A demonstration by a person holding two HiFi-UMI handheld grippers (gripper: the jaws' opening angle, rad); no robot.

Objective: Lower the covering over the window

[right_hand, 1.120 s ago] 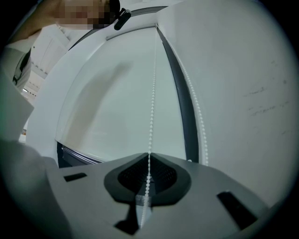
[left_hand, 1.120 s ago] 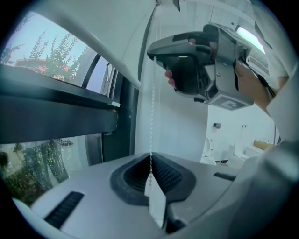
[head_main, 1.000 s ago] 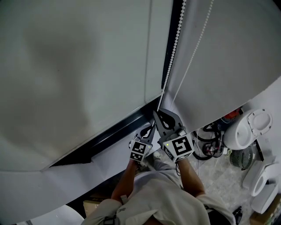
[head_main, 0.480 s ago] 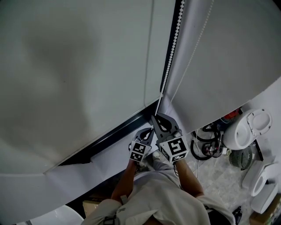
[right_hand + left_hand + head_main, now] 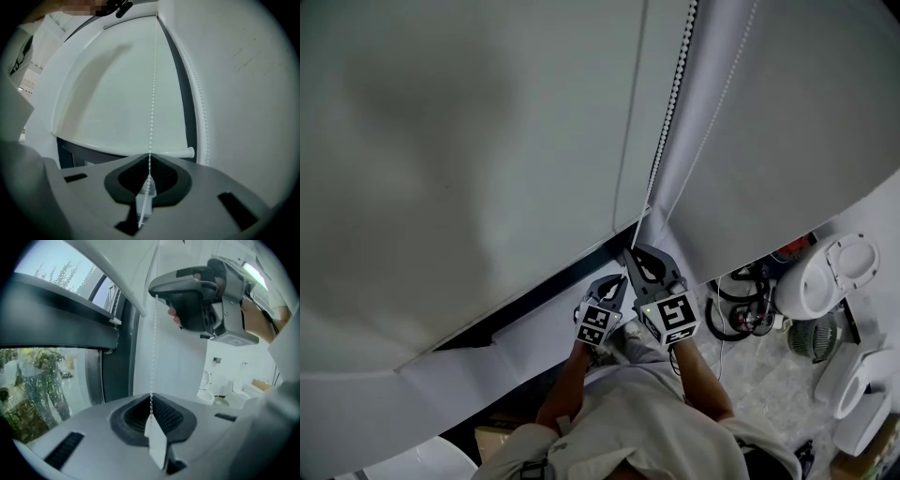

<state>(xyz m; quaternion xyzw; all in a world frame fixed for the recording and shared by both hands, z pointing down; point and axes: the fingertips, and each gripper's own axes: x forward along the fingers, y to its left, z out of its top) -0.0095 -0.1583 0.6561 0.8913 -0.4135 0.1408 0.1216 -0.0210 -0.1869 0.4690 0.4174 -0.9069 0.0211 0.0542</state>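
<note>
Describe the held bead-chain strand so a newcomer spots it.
Find the white roller blind over the window; follow its right edge to the dark frame strip. Of two bead strands there, the held strand overlaps that strip and ends in the left gripper and right gripper; its neighbour crosses the white surface rightward.

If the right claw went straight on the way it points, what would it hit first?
Most likely the white roller blind, just above its bottom bar. The right claw, shut on the bead chain, faces it, though depth is unclear.
</note>
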